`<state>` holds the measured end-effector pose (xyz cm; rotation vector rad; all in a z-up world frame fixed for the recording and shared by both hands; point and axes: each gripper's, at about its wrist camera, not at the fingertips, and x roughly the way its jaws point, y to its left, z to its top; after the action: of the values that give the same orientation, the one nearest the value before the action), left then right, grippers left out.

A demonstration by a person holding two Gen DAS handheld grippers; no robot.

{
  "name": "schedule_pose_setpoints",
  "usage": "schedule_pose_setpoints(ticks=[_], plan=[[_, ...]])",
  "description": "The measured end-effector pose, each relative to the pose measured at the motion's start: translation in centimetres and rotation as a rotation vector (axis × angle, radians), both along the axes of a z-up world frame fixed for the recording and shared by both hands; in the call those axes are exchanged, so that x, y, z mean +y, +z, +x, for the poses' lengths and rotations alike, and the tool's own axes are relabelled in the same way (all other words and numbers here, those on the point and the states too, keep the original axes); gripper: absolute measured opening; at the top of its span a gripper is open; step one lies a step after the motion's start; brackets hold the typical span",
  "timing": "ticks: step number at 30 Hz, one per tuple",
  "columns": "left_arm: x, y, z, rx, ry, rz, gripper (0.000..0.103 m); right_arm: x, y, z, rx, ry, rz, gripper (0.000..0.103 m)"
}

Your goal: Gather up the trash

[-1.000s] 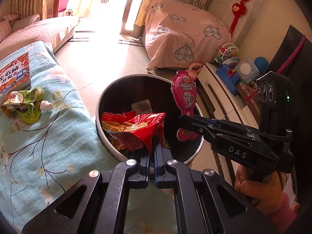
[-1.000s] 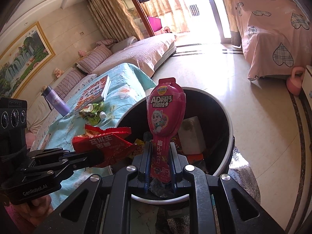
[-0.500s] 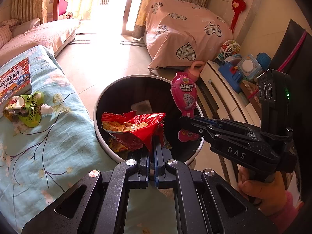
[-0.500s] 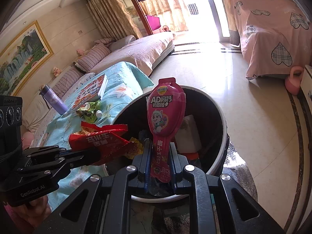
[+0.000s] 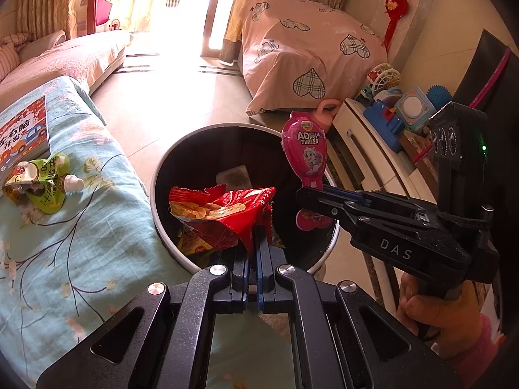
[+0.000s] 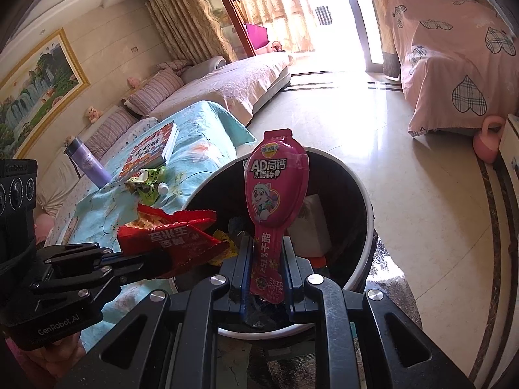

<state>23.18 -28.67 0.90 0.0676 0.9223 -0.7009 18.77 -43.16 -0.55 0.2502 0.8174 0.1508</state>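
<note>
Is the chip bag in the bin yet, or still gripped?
Still gripped. The left gripper is shut on a corner of the chip bag, which hangs above the bin opening, not resting among the trash inside.

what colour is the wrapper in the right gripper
Bright pink wrapper with white lettering, clearest in the right wrist view.

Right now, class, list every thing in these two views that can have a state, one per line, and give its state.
Left tool: shut on the red snack bag.
Red snack bag: torn open, crumpled, held above the bin.
Right tool: shut on the pink wrapper.
Pink wrapper: upright, held over the bin.
Trash bin: open, trash already inside.
Green pouch: crumpled, lying on the blue cloth.
Book: closed, flat.
Purple bottle: upright, capped.
</note>
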Motion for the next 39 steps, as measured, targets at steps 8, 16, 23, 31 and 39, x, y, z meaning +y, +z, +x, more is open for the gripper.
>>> schedule_pose_setpoints(ticks=[8, 16, 23, 31, 39], plan=[[-0.1, 0.2, 0.1, -0.002, 0.001, 0.001, 0.002, 0.0, 0.0, 0.4, 0.019, 0.009, -0.02, 0.017], [-0.3, 0.1, 0.4, 0.003, 0.012, 0.007, 0.002, 0.1, -0.2, 0.9, 0.041, 0.015, -0.032, 0.017], [-0.4, 0.2, 0.6, -0.006, 0.018, 0.024, 0.008, 0.0, 0.1, 1.1, 0.036, 0.006, -0.043, 0.021], [1.6, 1.2, -0.7, -0.02, 0.065, 0.0, 0.051, 0.1, 1.4, -0.6, 0.002, -0.021, -0.033, 0.046], [7.1, 0.8, -5.3, -0.031, 0.169, -0.071, 0.051, 1.6, 2.7, -5.7, -0.093, -0.068, 0.027, 0.08]])
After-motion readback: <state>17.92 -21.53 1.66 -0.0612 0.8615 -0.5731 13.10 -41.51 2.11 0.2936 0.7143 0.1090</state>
